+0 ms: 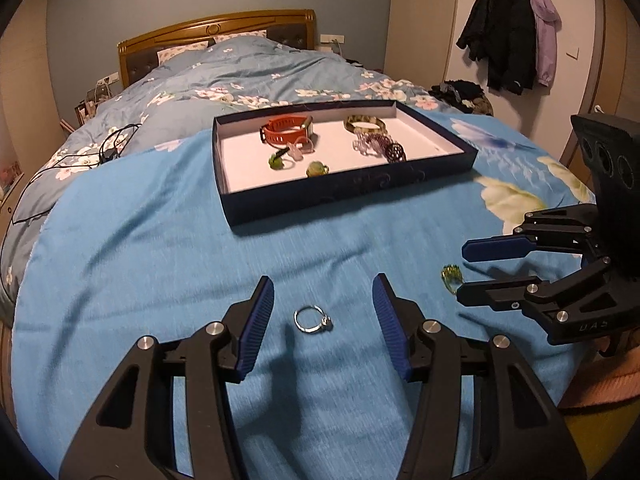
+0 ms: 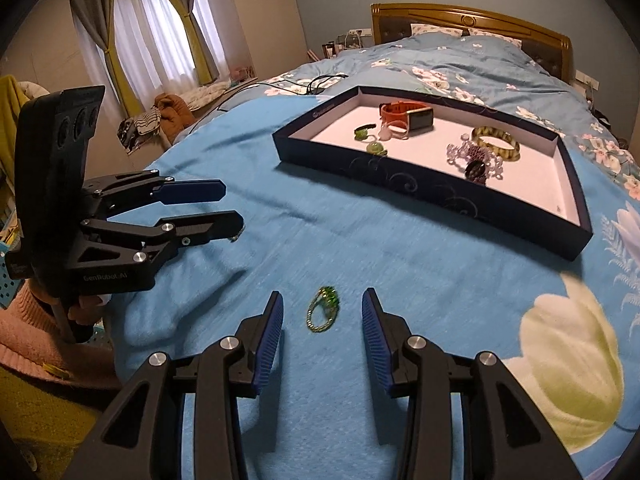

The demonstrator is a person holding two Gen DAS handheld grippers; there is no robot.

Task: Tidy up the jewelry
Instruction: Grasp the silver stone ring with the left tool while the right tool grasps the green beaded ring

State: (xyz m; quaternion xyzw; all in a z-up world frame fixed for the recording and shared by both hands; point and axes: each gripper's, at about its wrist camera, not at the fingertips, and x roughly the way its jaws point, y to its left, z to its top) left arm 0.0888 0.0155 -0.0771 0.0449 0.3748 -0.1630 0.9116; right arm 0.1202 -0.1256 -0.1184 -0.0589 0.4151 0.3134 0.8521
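A silver ring [image 1: 313, 319] lies on the blue blanket between the open fingers of my left gripper [image 1: 323, 286]. A green and gold ring [image 2: 323, 309] lies on the blanket between the open fingers of my right gripper [image 2: 322, 302]; it also shows in the left wrist view [image 1: 452, 276]. Both grippers are empty. A dark blue tray [image 1: 320, 196] with a white floor lies further up the bed and holds an orange watch [image 1: 286, 130], a patterned bangle [image 1: 365, 123], a purple bead bracelet [image 1: 372, 144] and small green pieces [image 1: 317, 169].
The blue blanket [image 1: 160, 240] covers the foot of a bed with a floral duvet [image 1: 248, 76]. A black cable [image 1: 116, 148] lies on the bed's left side. Coats [image 1: 508, 32] hang on the wall at right.
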